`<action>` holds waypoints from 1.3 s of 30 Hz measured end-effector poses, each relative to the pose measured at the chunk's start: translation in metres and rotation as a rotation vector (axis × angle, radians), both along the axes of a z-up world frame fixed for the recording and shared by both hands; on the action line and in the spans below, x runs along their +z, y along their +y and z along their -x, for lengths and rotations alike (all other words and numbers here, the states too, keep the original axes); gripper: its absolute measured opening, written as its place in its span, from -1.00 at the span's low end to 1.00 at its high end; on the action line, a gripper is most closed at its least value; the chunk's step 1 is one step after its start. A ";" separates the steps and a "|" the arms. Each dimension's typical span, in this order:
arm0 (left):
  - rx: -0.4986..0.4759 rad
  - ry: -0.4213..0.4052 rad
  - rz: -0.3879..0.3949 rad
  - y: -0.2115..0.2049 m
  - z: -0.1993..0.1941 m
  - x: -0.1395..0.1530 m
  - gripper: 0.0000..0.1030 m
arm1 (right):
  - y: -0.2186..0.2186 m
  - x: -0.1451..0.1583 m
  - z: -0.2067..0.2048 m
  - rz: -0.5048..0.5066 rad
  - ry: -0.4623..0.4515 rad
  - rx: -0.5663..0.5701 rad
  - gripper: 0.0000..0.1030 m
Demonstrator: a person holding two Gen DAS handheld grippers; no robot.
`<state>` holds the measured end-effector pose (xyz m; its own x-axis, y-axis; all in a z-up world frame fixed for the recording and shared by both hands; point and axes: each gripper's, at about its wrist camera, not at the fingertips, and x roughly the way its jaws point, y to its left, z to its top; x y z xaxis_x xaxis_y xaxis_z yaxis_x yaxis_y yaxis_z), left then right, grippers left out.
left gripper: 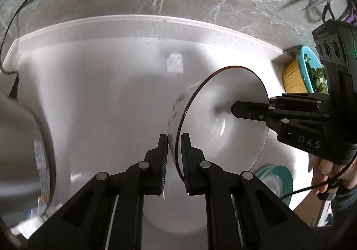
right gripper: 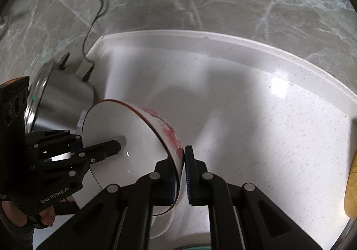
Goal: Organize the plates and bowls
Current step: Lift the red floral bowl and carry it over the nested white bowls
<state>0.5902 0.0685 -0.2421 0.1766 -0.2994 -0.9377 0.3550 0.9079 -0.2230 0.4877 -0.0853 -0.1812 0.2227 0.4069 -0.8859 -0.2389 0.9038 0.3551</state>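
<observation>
Bowl [left gripper: 223, 111], white with a dark rim, hung tilted above the white tabletop [left gripper: 100, 71] in the left wrist view, its wall pinched at the rim by the left hand-held gripper [left gripper: 174, 149], jaws nearly closed on it. At the bowl's far side the right hand-held gripper [left gripper: 236, 109] reached into it, carried by a hand [left gripper: 330, 167]. Beyond the bowl stood a yellow and teal dish [left gripper: 296, 76] of greens; under its near edge lay a teal plate [left gripper: 279, 178].

From the right wrist view the bowl [right gripper: 125, 129] showed red marks on its outside, and the right hand-held gripper [right gripper: 184, 160] clamped its rim, jaws nearly shut. The left hand-held gripper [right gripper: 116, 145] held the opposite rim. Behind the bowl stood a steel pot [right gripper: 64, 98].
</observation>
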 end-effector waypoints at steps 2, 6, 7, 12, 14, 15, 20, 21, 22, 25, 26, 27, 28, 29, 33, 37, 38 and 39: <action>0.012 0.013 0.006 0.013 0.014 0.001 -0.80 | 0.005 0.001 0.010 0.000 0.011 0.022 -0.81; 0.041 0.050 0.016 0.031 0.039 -0.001 -0.80 | 0.018 -0.003 0.026 -0.007 0.053 0.066 -0.80; 0.045 0.059 0.017 0.033 0.041 -0.004 -0.80 | 0.022 -0.005 0.030 -0.008 0.067 0.078 -0.79; 0.064 0.120 0.018 0.048 0.074 -0.020 -0.80 | 0.034 -0.015 0.046 0.011 0.110 0.119 -0.78; 0.070 0.137 0.018 0.052 0.083 -0.026 -0.80 | 0.038 -0.020 0.051 0.023 0.126 0.129 -0.78; 0.074 0.145 0.019 0.054 0.086 -0.029 -0.80 | 0.039 -0.022 0.053 0.029 0.133 0.133 -0.78; 0.078 0.156 0.006 0.058 0.096 -0.040 -0.80 | 0.046 -0.030 0.054 0.050 0.143 0.132 -0.78; 0.076 0.157 0.004 0.057 0.096 -0.042 -0.80 | 0.045 -0.031 0.055 0.053 0.145 0.133 -0.78; 0.076 0.159 0.003 0.058 0.098 -0.044 -0.80 | 0.046 -0.033 0.056 0.056 0.147 0.134 -0.78; 0.070 0.163 -0.007 0.051 0.088 -0.051 -0.80 | 0.048 -0.037 0.055 0.069 0.150 0.136 -0.78; 0.070 0.165 -0.010 0.050 0.087 -0.052 -0.80 | 0.049 -0.038 0.055 0.075 0.150 0.137 -0.78; 0.068 0.166 -0.013 0.049 0.085 -0.056 -0.80 | 0.050 -0.040 0.055 0.082 0.149 0.138 -0.78; 0.067 0.167 -0.016 0.048 0.085 -0.058 -0.80 | 0.048 -0.040 0.055 0.086 0.148 0.141 -0.78; 0.068 0.168 -0.017 0.047 0.083 -0.061 -0.80 | 0.048 -0.041 0.054 0.094 0.146 0.144 -0.78; 0.081 0.158 -0.016 0.049 0.081 -0.064 -0.80 | 0.051 -0.041 0.052 0.122 0.124 0.160 -0.80; 0.088 0.143 -0.025 0.051 0.079 -0.064 -0.80 | 0.057 -0.040 0.053 0.159 0.102 0.193 -0.84; 0.088 0.135 -0.029 0.049 0.079 -0.064 -0.80 | 0.058 -0.041 0.054 0.169 0.099 0.201 -0.85; 0.091 0.130 -0.032 0.049 0.079 -0.064 -0.80 | 0.059 -0.040 0.054 0.175 0.096 0.208 -0.86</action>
<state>0.5108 0.1177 -0.3058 0.0781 -0.2571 -0.9632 0.2406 0.9425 -0.2321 0.4338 -0.0264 -0.2217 0.0624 0.2737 -0.9598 -0.3982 0.8886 0.2275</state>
